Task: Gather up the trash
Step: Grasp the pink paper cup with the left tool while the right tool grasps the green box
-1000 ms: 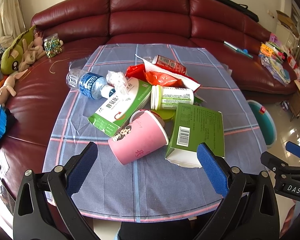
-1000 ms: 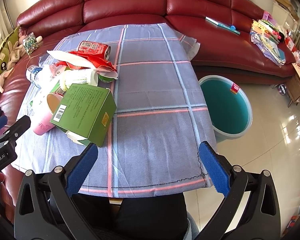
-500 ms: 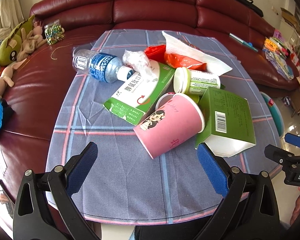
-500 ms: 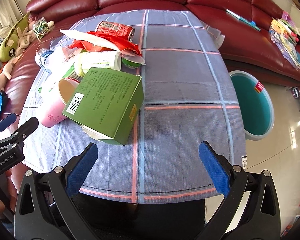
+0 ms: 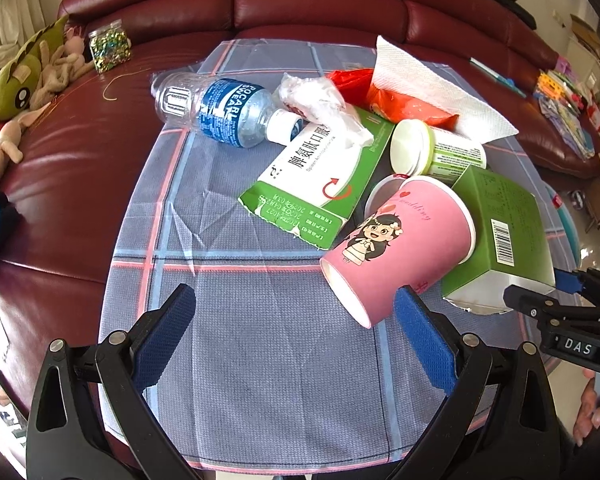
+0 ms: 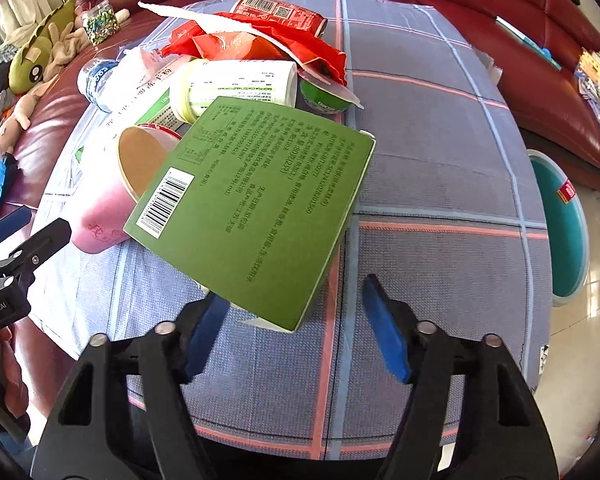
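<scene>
My right gripper [image 6: 292,320] had just been closing its jaws, which stood about half apart around the near corner of the green box [image 6: 256,208]; the left pad sat just under the box's edge, the right pad clear of it, so nothing was clamped. The box lay tilted at twelve o'clock from the gripper, leaning on the pink paper cup [image 6: 116,200] at ten o'clock. Beyond them, at eleven to twelve o'clock, lay a white tub [image 6: 236,84], a red wrapper [image 6: 260,46] and a red can [image 6: 276,12], all on the checked cloth [image 6: 440,184] over the bench. A teal bin [image 6: 564,224] stood on the floor at three o'clock.

My left gripper [image 5: 296,332] hung wide open and empty above the cloth, its right pad just beside the cup's base. From it, a green-and-white carton [image 5: 316,176] lay at twelve o'clock, a plastic bottle [image 5: 224,112] at eleven o'clock, and a white napkin [image 5: 432,88] at one o'clock. A red leather sofa [image 5: 320,4] curved behind the heap.
</scene>
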### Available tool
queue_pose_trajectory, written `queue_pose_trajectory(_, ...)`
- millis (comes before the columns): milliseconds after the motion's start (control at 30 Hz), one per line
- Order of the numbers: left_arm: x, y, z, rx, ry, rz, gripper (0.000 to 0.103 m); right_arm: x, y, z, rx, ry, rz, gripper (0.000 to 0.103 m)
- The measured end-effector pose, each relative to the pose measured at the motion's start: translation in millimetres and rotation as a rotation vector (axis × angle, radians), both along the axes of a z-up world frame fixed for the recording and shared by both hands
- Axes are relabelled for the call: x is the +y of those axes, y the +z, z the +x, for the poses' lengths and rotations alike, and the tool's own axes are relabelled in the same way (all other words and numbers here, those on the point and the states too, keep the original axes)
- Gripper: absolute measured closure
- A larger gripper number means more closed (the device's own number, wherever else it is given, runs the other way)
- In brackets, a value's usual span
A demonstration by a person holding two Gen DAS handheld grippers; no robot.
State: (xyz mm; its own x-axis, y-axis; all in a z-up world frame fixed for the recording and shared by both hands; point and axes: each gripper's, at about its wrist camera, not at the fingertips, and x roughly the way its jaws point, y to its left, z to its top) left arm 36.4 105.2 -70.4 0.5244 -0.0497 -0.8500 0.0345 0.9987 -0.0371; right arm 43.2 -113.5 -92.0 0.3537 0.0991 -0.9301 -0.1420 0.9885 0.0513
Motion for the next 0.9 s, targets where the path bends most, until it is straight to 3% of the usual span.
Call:
queue_pose_trajectory(33, -2.2, -1.2, 2.7, 0.003, -0.021, 0.001, 0.004, 0.5, -1.1, 1.0, -0.002, 0.006, 0.006, 0.065)
queue_pose_trajectory(167, -15.8, -5.1, 14.3, 0.003, -0.105, -0.005, 0.004, -8.2, 4.6, 3.0, -0.042, -0.021, 0.02, 0.08)
queue_pose_trajectory(333, -40.0, -10.5, 21.3, 0.016, -0.204, -0.032, 0.004, -37.2, 12.1, 4.2, -0.05, -0.103, 0.075, 0.08)
queue_pose_trajectory(433, -56.3, -10.5, 17.0, 0.021, -0.258, -0.038, 0.02, -56.1, 14.5, 2.5, -0.048, -0.145, 0.099, 0.08)
queue_pose_trajectory(500, -66.5, -11.4, 13.4, 0.037, -0.293, -0.048, 0.024, -66.8, 16.0, 1.2, -0.051, -0.173, 0.109, 0.08)
queue_pose_trajectory(700, -95.1, -12.4, 0.5, 0.062, -0.375, -0.029, 0.023, -92.1, 23.1, -3.5, -0.073, -0.226, 0.126, 0.084)
queue_pose_trajectory(767, -98.8, -13.0, 1.3, 0.063, -0.382, 0.003, 0.022, -101.0, 25.0, -4.0, -0.077, -0.245, 0.131, 0.091)
queue_pose_trajectory(833, -99.7, -15.8, 6.0, 0.062, -0.366, 0.05, 0.012, -107.7, 25.5, -6.0, -0.084, -0.256, 0.126, 0.095)
queue_pose_trajectory(900, -101.4, -19.3, 11.0, 0.073, -0.365, 0.065, 0.01, -111.8, 24.4, -7.3, -0.085, -0.259, 0.131, 0.097)
